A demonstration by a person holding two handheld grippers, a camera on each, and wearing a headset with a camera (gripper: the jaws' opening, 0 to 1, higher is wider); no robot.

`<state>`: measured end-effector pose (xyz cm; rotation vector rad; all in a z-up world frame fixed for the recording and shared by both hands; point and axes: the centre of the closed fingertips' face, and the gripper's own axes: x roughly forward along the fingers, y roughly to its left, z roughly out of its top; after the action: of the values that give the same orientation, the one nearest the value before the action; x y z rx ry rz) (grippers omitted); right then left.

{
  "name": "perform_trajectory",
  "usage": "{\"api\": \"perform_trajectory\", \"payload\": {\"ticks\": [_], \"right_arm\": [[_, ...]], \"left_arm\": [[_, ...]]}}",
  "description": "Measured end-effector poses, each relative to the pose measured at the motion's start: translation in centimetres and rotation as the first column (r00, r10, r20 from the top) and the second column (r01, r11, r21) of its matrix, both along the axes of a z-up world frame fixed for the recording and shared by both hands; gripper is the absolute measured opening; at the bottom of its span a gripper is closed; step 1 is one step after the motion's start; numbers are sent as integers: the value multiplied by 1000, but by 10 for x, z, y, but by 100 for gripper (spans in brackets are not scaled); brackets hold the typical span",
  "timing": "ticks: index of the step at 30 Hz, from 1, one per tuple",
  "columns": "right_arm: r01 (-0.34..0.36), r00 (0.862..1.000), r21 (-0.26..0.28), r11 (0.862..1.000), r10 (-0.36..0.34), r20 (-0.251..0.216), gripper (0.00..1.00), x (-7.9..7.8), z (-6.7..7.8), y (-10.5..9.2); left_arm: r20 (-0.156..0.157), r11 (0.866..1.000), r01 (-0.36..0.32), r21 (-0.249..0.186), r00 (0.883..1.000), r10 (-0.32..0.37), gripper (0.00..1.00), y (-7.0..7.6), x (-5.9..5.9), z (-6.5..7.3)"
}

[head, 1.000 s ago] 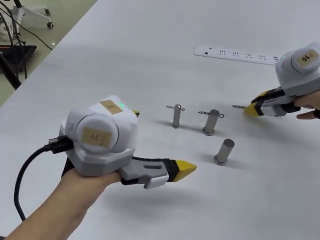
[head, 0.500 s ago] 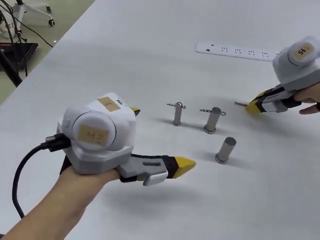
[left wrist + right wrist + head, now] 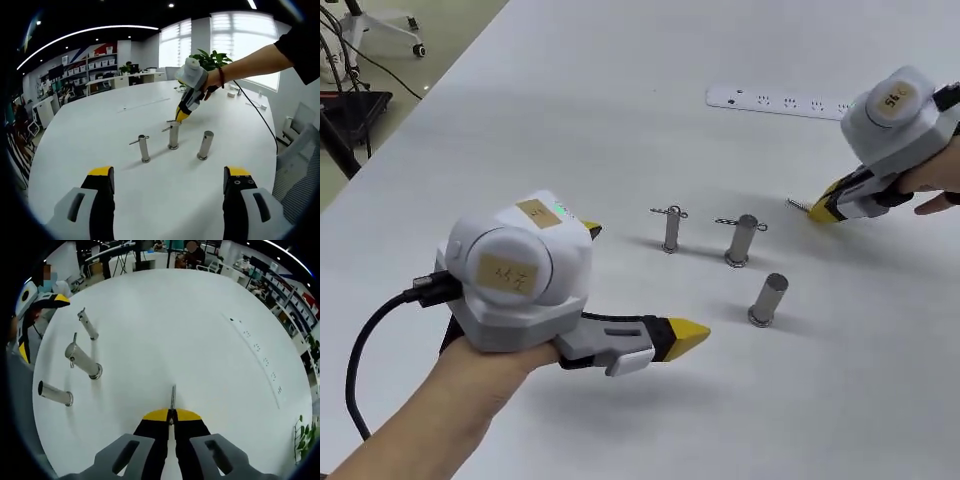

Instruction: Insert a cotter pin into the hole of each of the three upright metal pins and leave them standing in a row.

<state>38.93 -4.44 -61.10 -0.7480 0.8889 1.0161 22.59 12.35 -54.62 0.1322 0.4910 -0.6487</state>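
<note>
The right claw [image 3: 822, 211], at the far right of the desk, has a tan round sticker [image 3: 893, 98] on the back of its housing. It bears two handwritten dark digits, seen turned; they look like 56, but the second digit is uncertain. On the left claw [image 3: 640, 281], near left, a tan back sticker [image 3: 508, 274] carries faint handwritten marks, perhaps two digits, too pale to read. A smaller top sticker [image 3: 539, 212] shows a mark that cannot be made out.
</note>
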Motion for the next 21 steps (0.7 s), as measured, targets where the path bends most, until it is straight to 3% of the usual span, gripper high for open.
{"api": "perform_trajectory", "payload": {"ticks": [14, 21], "right_arm": [[-39, 998, -53, 998, 41, 38, 0, 3, -1, 1], [-52, 995, -57, 997, 56, 83, 0, -1, 11, 5]], "left_arm": [[-6, 1000, -2, 1, 1000, 2, 87, 2, -4, 1], [-4, 1000, -1, 2, 1000, 1, 86, 2, -6, 3]]}}
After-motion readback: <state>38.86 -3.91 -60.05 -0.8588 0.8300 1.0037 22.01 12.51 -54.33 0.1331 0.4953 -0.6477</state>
